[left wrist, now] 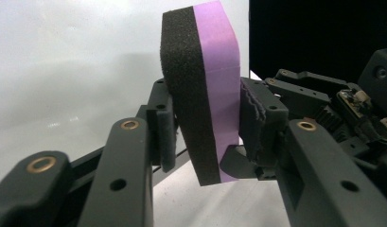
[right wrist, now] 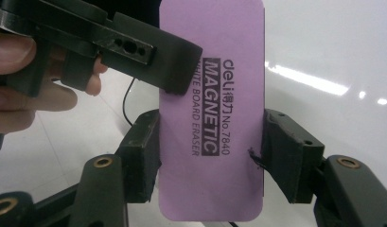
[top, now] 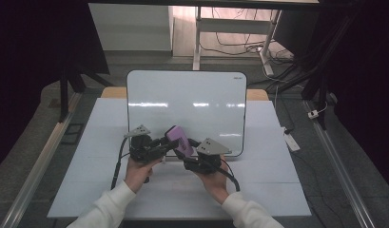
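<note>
Purple plastic and black felt: an eraser (top: 179,140) hangs above the front edge of a whiteboard (top: 186,102), just left of centre in the high view, pinched between two hand-held grippers. The right gripper (right wrist: 210,156) has its jaws closed on the eraser's long edges, in the lower middle of its own view, the printed purple back facing the camera. The left gripper (left wrist: 205,137) is clamped across the thickness, one pad on the felt and one on the plastic, in the middle of its view.

The work looks to be at a hand-over, or a joint carry, with both claws gripping the one block. The eraser is lifted clear of the table (top: 273,190), and the felt does not appear to be touching the board. The board's surface shows no marks that can be made out, so whether wiping is done or yet to start cannot be told.

The eraser is a rounded-corner slab, smooth matte plastic backed by a thick, coarse, spongy pad of about the same thickness. Black lettering runs along its back. The whiteboard is glossy, with a thin dark rim and rounded corners, and throws back bright streaks of ceiling light. It lies flat on a pale, matte tabletop. The grippers are dull black with brass-coloured pivot pins; each carries a grey three-cornered plate.
</note>
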